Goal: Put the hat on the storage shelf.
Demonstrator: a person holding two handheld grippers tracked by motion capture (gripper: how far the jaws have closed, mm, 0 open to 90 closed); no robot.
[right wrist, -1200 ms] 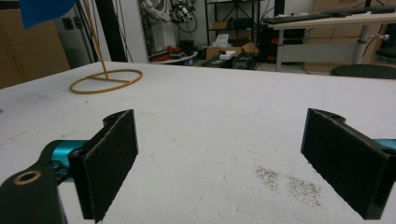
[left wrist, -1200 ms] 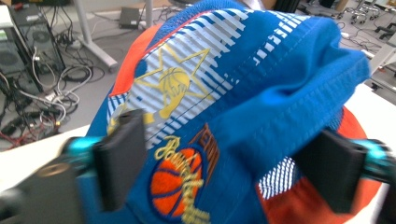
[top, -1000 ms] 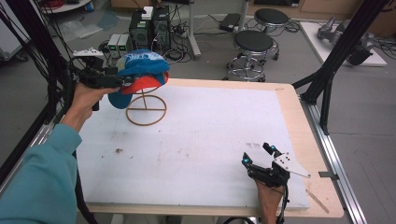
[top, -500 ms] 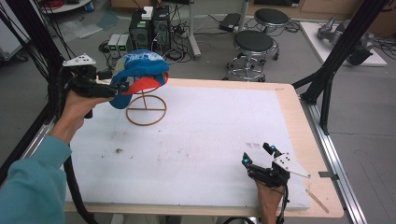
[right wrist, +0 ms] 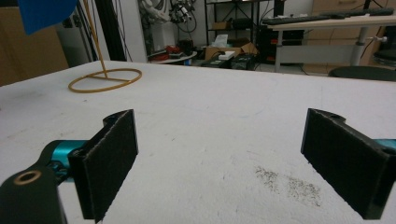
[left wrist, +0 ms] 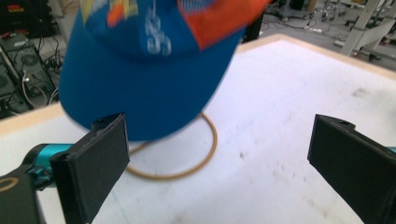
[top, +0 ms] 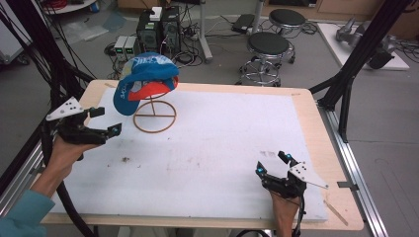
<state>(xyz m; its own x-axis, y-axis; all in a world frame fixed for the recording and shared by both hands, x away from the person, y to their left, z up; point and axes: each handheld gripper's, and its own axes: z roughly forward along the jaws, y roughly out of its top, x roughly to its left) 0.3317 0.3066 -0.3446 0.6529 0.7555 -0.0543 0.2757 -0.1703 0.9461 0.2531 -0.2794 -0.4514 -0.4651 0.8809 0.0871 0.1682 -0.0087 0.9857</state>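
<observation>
Cap [top: 146, 81], blue with orange underside, sits atop wire stand [top: 154, 116] at worktop [top: 222, 148] far-left corner. High view: left gripper [top: 105, 122] near stand, jaws wide, empty; right gripper [top: 269, 163] near front edge, wide. Left gripper view: cap [left wrist: 149, 60] just ahead. Right gripper view: stand ring [right wrist: 105, 80] far off.

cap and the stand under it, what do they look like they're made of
The cap looks like woven fabric, matte blue with an orange panel and printed lettering; its soft, bent brim suggests cloth. The stand seems to be thin wire or rod, tan to brass in colour, with a ring base; metal or wood, hard to tell.
</observation>
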